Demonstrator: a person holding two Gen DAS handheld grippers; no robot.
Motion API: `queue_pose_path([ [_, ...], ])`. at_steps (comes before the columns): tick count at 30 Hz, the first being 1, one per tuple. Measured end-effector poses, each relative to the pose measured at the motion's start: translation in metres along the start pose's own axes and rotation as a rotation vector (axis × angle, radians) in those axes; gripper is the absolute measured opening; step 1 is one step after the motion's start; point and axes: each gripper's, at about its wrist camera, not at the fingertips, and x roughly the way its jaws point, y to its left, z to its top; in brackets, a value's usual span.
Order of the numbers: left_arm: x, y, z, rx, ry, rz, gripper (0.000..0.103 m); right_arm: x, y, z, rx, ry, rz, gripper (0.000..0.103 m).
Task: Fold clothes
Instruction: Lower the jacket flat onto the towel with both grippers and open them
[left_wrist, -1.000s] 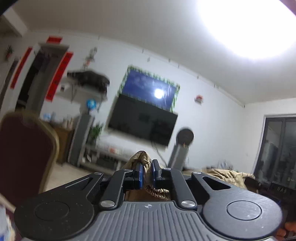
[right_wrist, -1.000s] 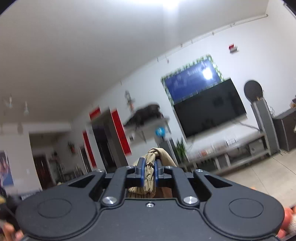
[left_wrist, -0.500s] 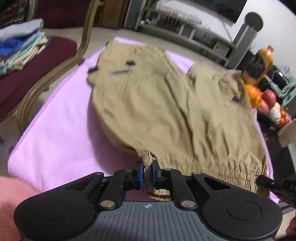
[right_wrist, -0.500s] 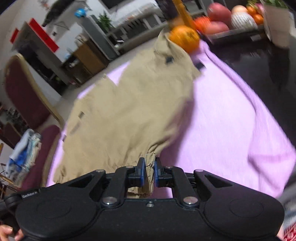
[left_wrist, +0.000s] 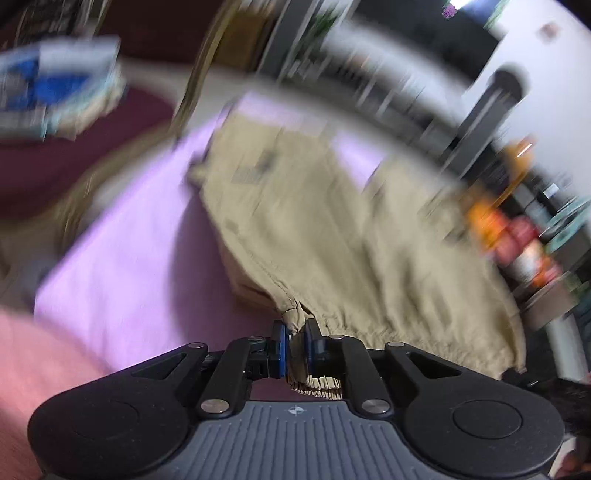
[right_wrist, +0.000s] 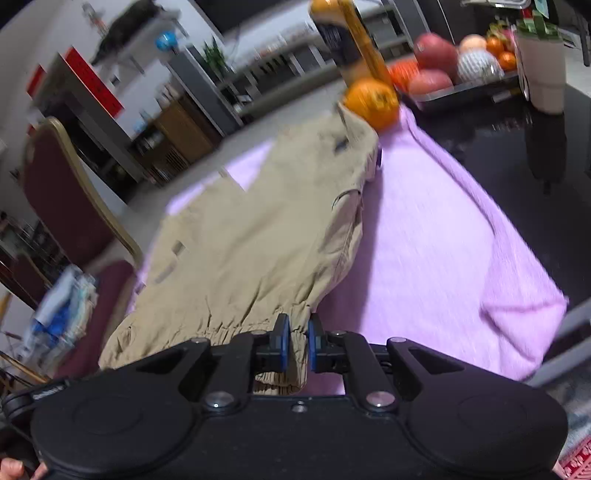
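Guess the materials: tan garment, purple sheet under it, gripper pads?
Tan garment: looks like matte woven cotton or a cotton blend; fine creases, stitched seams, gathered elastic hem. Purple sheet: soft, slightly fuzzy, probably terry or fleece; blur leaves it open. Pads of the right gripper: smooth blue, likely rubber or plastic.

the khaki trousers (right_wrist: 258, 236), raised a second ago, now lie spread on the purple cloth (right_wrist: 436, 258).

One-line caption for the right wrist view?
Right gripper pinching the khaki shorts' elastic waistband on a lilac towel.
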Motion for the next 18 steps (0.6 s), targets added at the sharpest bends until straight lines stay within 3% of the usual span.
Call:
queue_pose_path([
  [2, 0.008, 0.005, -0.003, -0.019, 0.081, 0.040, 0.013, 0.011, -0.005, -0.004, 0.000, 0.038, -0.048, 0.019],
  [4, -0.005, 0.005, -0.002, 0.019, 0.051, 0.076, 0.012, 0.013, -0.008, -0.007, -0.008, 0.055, -0.089, 0.022],
  [5, -0.015, 0.005, -0.002, 0.039, 0.021, 0.082, 0.014, 0.006, -0.008, -0.006, -0.022, 0.036, -0.096, 0.031],
  [8, -0.037, 0.005, 0.000, 0.076, -0.072, 0.044, 0.014, -0.016, -0.006, 0.004, -0.042, -0.028, -0.089, 0.039],
  [12, -0.030, -0.011, 0.020, 0.167, -0.101, 0.000, 0.014, -0.014, -0.005, 0.020, -0.014, -0.021, 0.021, 0.039],
  [15, -0.015, -0.031, 0.036, 0.272, -0.088, -0.029, 0.014, 0.014, -0.004, 0.027, 0.091, 0.078, 0.168, 0.029],
  [18, 0.007, -0.051, 0.054, 0.370, -0.082, -0.083, 0.018, 0.049, 0.006, 0.037, 0.229, 0.158, 0.334, 0.029],
])
